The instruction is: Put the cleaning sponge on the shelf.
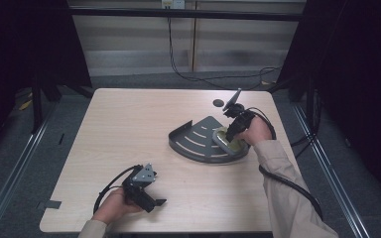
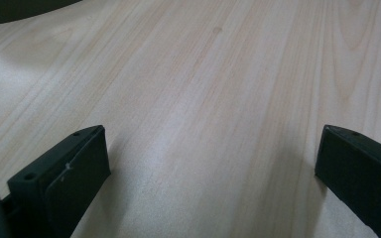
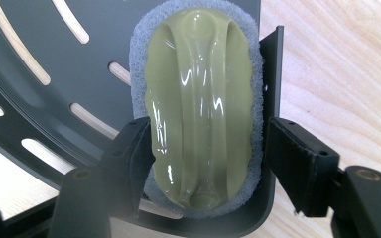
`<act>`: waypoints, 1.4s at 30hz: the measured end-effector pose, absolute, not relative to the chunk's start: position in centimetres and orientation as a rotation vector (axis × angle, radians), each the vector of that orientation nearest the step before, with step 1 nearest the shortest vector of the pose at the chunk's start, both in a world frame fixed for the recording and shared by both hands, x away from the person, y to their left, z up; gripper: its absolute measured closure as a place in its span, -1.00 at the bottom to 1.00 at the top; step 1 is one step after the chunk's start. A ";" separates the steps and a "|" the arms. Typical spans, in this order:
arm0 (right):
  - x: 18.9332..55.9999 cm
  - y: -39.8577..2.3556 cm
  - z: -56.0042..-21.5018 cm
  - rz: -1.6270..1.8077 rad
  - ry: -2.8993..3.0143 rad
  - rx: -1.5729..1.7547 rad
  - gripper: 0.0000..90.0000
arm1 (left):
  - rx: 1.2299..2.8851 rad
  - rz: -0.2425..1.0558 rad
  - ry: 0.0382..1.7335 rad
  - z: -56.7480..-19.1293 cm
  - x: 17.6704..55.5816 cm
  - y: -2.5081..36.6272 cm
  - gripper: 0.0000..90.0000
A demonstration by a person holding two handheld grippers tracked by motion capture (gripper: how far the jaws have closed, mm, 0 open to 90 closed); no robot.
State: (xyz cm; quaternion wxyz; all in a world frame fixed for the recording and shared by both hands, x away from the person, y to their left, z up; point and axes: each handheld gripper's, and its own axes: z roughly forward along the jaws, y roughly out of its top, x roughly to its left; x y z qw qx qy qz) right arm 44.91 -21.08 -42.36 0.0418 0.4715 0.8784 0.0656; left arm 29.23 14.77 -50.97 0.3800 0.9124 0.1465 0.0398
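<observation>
— Sponge (image 3: 203, 99) is lying in the right part of the dark slotted corner tray (image 1: 198, 141), pressed up near the tray's straight right wall. Where are your jaws?

— I'm holding the right gripper (image 3: 206, 158) over it, jaws straddling the green glossy grip: the left jaw is touching its side, the right jaw is sitting just beside the grey pad's edge with a sliver of gap. So I'm reading it as parted, not yet clamped.

— And the left gripper (image 1: 146, 196)?

— It's resting at the near left of the table (image 1: 129, 124), well apart from the tray, jaws spread wide over bare wood and holding nothing.

— How would you close well here?

— I'm judging the grip is slick and the pad soft, so I'm aiming to squeeze low on the waist of the green part, centred, and evenly. The right jaw is running close to the tray wall; I'm watching that it doesn't pinch the wall along with the sponge.
</observation>
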 end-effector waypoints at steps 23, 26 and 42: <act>44.4 -21.0 -41.1 0.226 2.687 1.419 -0.66 | 2.327 0.101 0.377 -51.0 29.2 14.8 -1.00; 44.3 -20.9 -40.9 0.240 2.691 1.413 -0.66 | 2.329 0.095 0.374 -51.0 29.2 14.8 -1.00; 42.6 -21.3 -39.4 0.274 2.711 1.379 -0.65 | 2.329 0.100 0.373 -51.0 29.3 14.8 -1.00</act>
